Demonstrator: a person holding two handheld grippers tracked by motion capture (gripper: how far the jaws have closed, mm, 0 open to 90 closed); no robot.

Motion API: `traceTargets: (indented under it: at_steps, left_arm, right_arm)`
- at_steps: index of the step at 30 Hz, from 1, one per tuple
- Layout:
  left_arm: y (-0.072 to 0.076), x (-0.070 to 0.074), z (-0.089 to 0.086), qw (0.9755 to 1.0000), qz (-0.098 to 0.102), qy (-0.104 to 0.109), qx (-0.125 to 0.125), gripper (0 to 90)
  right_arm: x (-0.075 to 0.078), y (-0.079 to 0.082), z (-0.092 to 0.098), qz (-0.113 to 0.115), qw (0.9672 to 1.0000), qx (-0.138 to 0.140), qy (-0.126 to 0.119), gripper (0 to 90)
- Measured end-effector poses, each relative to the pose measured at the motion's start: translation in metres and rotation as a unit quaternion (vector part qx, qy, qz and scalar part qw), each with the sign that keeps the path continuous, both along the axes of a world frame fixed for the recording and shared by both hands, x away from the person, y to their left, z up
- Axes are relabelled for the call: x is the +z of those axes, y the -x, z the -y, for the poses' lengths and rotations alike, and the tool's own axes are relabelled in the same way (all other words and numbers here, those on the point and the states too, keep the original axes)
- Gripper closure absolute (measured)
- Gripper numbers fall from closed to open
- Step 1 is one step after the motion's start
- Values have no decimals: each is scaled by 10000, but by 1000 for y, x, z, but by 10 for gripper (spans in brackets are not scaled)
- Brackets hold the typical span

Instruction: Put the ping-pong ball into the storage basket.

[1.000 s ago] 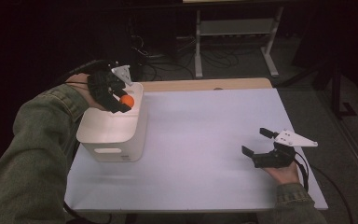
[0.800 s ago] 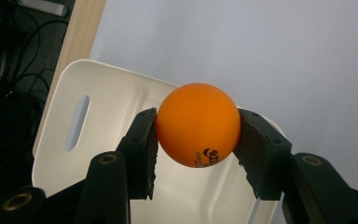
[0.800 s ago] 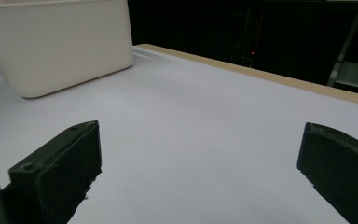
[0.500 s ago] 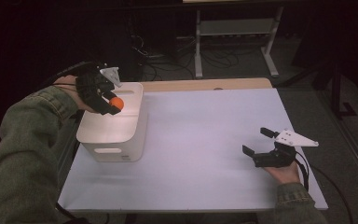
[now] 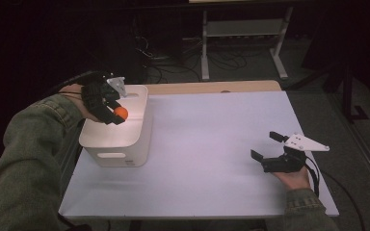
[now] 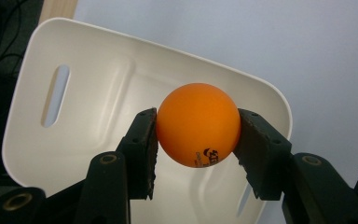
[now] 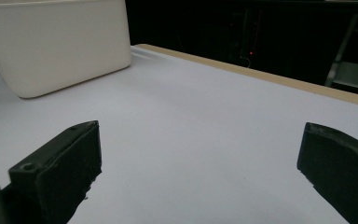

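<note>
- Gripping an orange ball between both pads of the left gripper, jaws pressed against its two sides, small dark print visible low on the ball.
- Hovering over the open top of the white bin, ball above the bin's interior, clear of its floor.
- Sitting at the table's left side, bin with slotted handle holes in its walls.
- Resting at the table's right edge, right gripper with jaws spread wide apart, nothing between them, well apart from bin and ball.
</note>
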State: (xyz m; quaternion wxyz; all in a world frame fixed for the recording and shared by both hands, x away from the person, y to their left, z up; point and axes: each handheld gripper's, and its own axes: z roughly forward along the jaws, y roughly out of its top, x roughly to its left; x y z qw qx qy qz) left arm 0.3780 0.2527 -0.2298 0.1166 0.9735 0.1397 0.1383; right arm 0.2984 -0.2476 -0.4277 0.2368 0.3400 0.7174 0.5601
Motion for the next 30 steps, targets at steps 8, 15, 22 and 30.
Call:
traceTargets:
  at_steps: [8,15,22,30]
  left_arm:
    - [-2,-13,3,9999,-124,-84,-58,506]
    - [-4,-21,3,9998,-188,-87,-62,506]
    - [-5,-31,0,9996,-288,-44,-51,506]
    - [-7,-44,-1,9993,-384,0,-32,505]
  right_arm:
    - [0,0,0,-1,10000,1,5,0]
    - [0,0,0,-2,10000,8,2,0]
    - [0,0,0,-3,10000,7,3,0]
    - [0,0,0,0,10000,10,29,0]
